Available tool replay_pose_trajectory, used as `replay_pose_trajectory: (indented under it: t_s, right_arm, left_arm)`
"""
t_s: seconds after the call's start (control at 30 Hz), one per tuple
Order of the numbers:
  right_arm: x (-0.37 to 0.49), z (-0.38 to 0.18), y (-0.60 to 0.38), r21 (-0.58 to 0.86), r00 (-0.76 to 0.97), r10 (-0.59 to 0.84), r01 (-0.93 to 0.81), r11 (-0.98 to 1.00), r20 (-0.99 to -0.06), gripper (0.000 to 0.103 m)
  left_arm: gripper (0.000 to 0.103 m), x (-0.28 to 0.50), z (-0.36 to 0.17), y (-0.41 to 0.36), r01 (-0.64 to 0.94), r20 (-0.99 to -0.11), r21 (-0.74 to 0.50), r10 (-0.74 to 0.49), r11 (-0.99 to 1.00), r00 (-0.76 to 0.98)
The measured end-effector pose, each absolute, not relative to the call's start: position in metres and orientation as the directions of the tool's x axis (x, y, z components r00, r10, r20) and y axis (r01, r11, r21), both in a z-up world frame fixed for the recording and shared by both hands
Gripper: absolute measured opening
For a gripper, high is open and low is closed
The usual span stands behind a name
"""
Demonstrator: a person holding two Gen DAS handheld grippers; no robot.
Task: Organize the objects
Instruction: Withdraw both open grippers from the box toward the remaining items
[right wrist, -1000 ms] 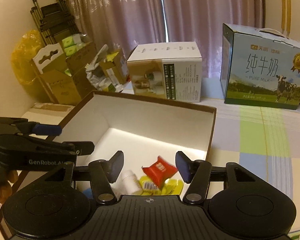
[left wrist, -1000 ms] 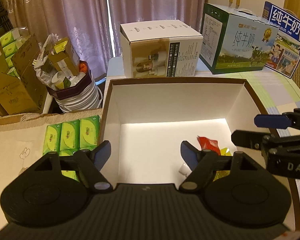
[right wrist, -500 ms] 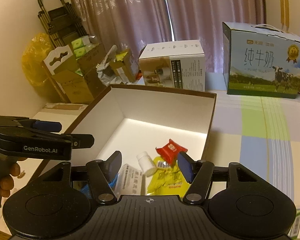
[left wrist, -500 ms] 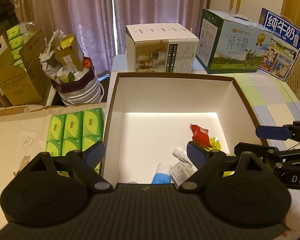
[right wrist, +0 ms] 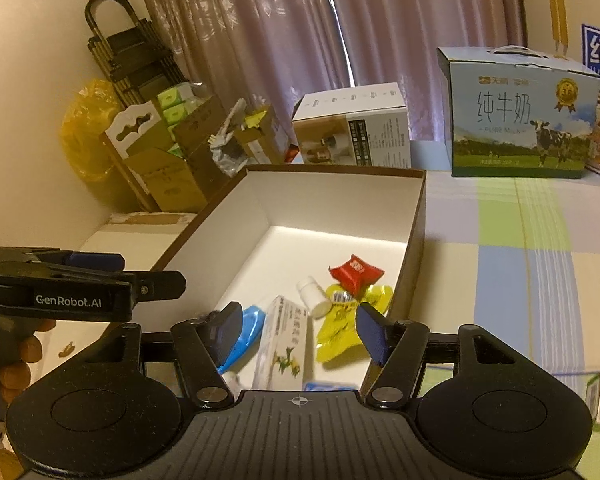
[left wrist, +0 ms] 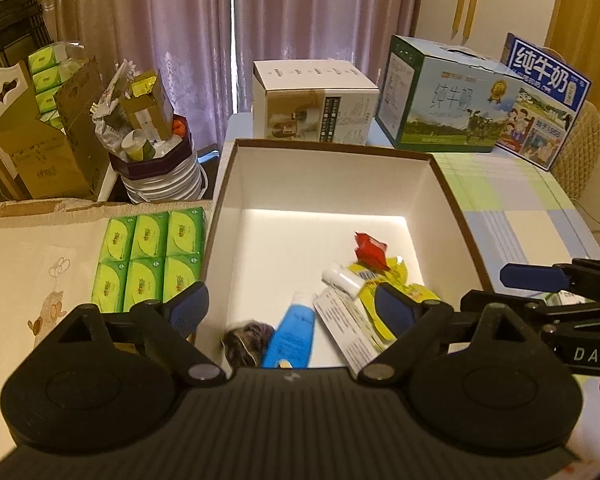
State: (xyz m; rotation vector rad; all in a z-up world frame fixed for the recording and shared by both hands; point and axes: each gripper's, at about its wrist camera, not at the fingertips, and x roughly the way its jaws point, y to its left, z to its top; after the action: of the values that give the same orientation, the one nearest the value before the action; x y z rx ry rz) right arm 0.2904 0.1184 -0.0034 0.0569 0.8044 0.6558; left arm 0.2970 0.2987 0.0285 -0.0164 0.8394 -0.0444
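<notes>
Jaws of the left gripper point(left wrist: 290, 312) have just been opening and now stand wide with nothing held, while those of the right gripper point(right wrist: 298, 330) have edged apart to about half width, also empty, both above the near end of the box point(left wrist: 446, 184) on the counter point(right wrist: 540, 248). Inside lie a dark fuzzy bundle point(left wrist: 246, 338), a blue tube point(left wrist: 294, 334), a white carton point(right wrist: 286, 344), a yellow pouch point(right wrist: 346, 322), a small white bottle point(right wrist: 312, 296) and, farthest, a red packet point(right wrist: 354, 272). Green tissue packs point(left wrist: 148, 258) sit beside the box's left wall, and beyond stand a white carton box point(left wrist: 314, 102) and a milk case point(right wrist: 520, 124).
</notes>
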Motion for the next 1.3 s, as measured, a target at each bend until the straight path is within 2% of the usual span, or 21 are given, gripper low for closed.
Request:
replay_pose_trajectory:
  t_s: [0.57, 1.3]
  right_arm:
    - [0.232, 0.004, 0.070, 0.333, 0.493, 0.590, -0.514, 0.790, -0.640, 0.060]
    - [0.206, -0.007, -0.001, 0.354, 0.423, 0.592, -0.517, 0.779, -0.686, 0.060]
  left_arm:
    - [0.088, 0.229, 0.036, 0.266, 0.046, -0.742, -0.059, -0.075, 0.997, 0.666]
    - [0.088, 0.178, 0.025, 0.210, 0.029, -0.770, -0.067, -0.070, 0.997, 0.635]
